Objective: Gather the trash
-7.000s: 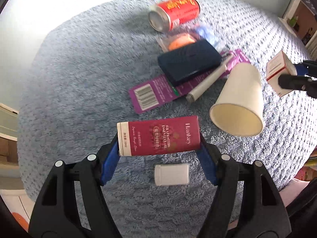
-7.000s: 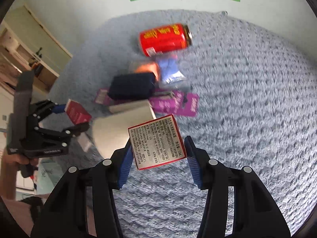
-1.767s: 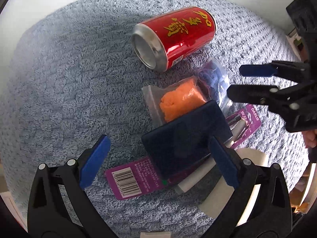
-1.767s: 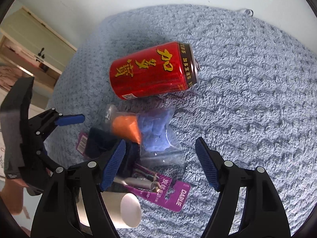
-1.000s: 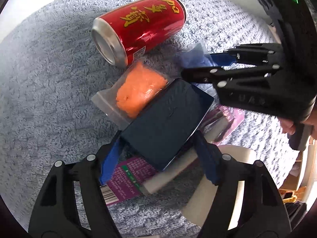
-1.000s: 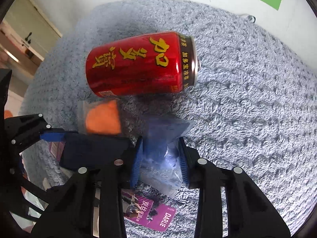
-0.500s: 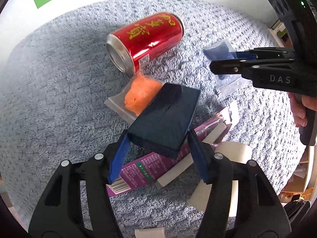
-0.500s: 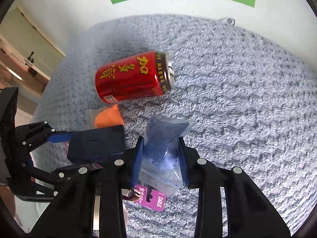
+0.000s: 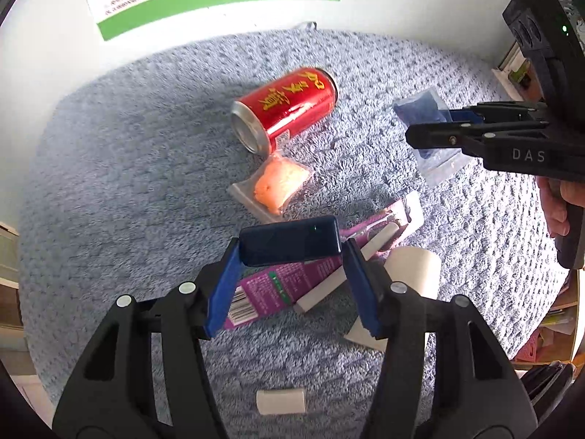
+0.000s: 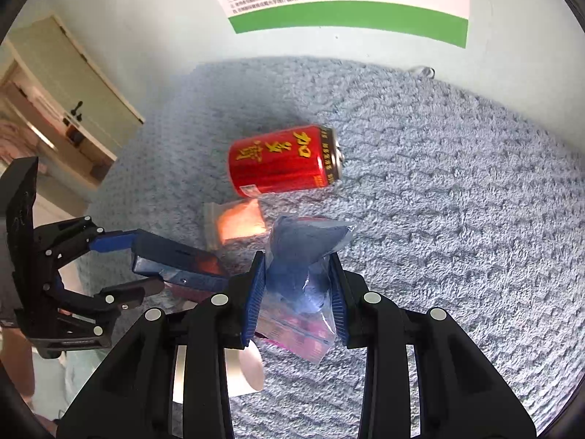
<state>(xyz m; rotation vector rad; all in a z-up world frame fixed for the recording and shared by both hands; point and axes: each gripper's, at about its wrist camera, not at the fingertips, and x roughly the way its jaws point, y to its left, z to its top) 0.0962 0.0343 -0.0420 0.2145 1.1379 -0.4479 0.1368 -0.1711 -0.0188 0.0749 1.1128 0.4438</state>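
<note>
Already both claws carry trash above the grey towel (image 9: 128, 168) on the table. Left claw (image 9: 290, 256), its jaws closing, clamps a dark blue case (image 9: 290, 240) across its short ends; it looks stiff and smooth, so a slip seems possible. Right claw (image 10: 297, 285) pinches a clear bag of blue stuff (image 10: 305, 256): soft, light, crinkly, probably best gripped at its bunched middle. The red can (image 9: 287, 108) lies untouched.

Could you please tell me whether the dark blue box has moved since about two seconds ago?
Yes. The dark blue box lay on the purple card then; now the left tool holds it lifted off, nearer the camera, while the red can stays put.
</note>
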